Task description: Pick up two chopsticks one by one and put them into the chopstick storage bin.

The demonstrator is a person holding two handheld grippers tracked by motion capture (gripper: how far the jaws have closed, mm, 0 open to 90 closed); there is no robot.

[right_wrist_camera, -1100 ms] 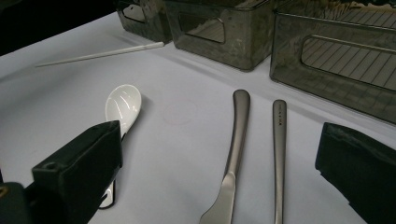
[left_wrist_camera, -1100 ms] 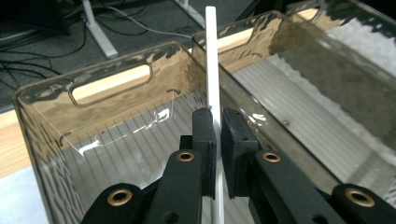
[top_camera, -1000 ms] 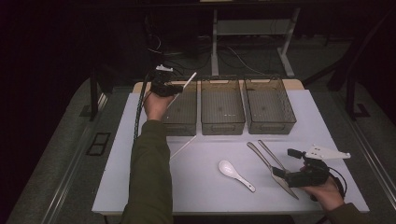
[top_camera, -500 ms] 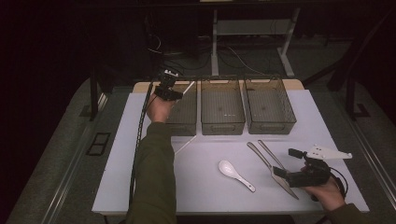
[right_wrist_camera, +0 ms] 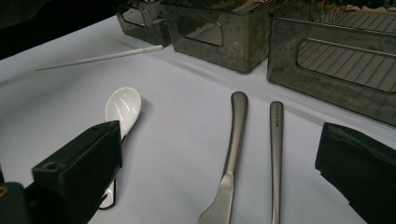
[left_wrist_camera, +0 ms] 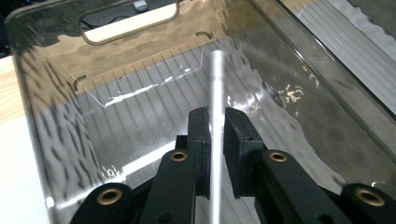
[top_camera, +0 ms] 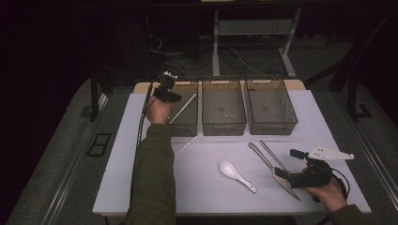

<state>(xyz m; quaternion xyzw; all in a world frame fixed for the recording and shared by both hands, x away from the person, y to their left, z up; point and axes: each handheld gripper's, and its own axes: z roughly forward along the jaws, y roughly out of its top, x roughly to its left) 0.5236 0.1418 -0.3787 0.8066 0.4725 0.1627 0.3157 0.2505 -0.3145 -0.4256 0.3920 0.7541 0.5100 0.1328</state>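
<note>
Over the leftmost smoky clear plastic bin [left_wrist_camera: 42, 130], the left gripper [left_wrist_camera: 216, 135] narrowly pinches a thin white chopstick [left_wrist_camera: 217, 79], and because its jaws have just been easing apart, the slanted stick could catch the bin's rim and tip outside, while well right of the bin the right gripper [top_camera: 280, 174] gapes wide and empty.

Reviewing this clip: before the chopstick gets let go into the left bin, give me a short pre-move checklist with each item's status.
1. White chopstick between the left gripper's pads: ok. The jaws have just been opening slightly, so whether they still press on it: cannot tell.
2. Chopstick tip over the leftmost bin: ok; gripper view looks into the bin.
3. Chopstick touching the bin floor: cannot tell.
4. Second chopstick on the table, waiting: ok.
5. Right gripper open, empty, near knife and metal handle: ok.
6. White spoon apart from both grippers: ok.
</note>
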